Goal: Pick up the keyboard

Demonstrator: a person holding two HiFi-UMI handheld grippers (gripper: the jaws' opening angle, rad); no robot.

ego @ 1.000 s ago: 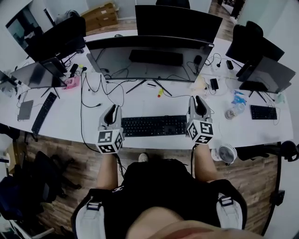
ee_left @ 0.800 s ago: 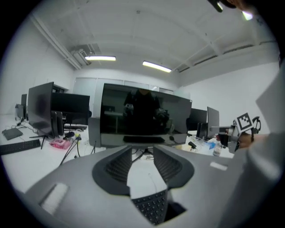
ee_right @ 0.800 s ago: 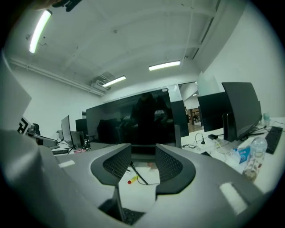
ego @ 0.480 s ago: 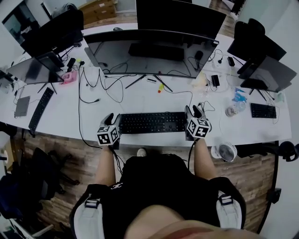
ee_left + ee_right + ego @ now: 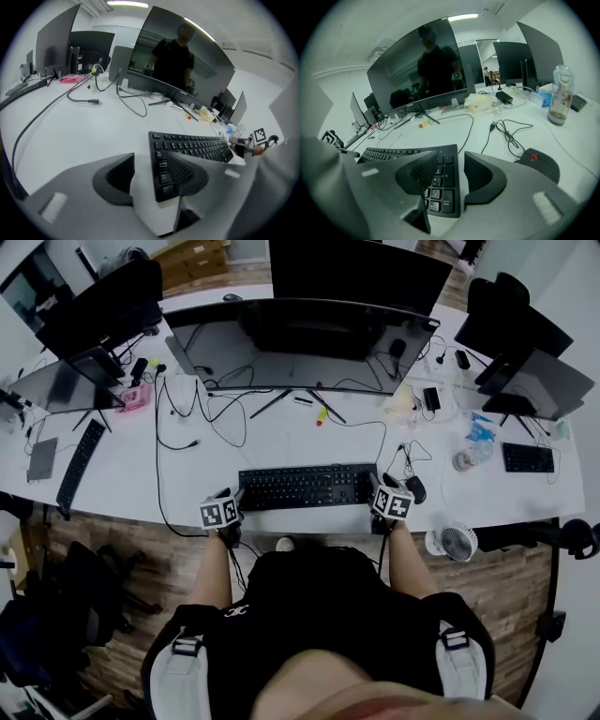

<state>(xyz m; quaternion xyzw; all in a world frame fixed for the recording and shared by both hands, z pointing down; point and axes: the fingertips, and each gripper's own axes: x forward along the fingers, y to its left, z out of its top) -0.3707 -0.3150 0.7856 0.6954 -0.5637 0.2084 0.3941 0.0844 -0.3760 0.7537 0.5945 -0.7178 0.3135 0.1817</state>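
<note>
A black keyboard [image 5: 305, 487] lies flat on the white desk [image 5: 281, 437], near its front edge. My left gripper [image 5: 232, 496] is down at the keyboard's left end. Its jaws are opening, and in the left gripper view the keyboard [image 5: 192, 145] has its left end in the gap of the left gripper [image 5: 147, 164], one jaw over the keys and the other over bare desk. My right gripper [image 5: 381, 484] is at the right end, open. In the right gripper view the keyboard [image 5: 389, 153] has its right edge inside the right gripper [image 5: 450, 161]. No pad presses on it.
A black mouse [image 5: 413, 488] with a loose cable lies just right of the keyboard, close to the right gripper. A wide curved monitor [image 5: 300, 343] stands behind. A bottle [image 5: 559, 96] stands at the right, a small fan [image 5: 453, 543] beyond the desk edge and a second keyboard [image 5: 80, 463] far left.
Both grippers have come down from above the desk to the two ends of the keyboard, tilting downward. The keyboard has not moved.
</note>
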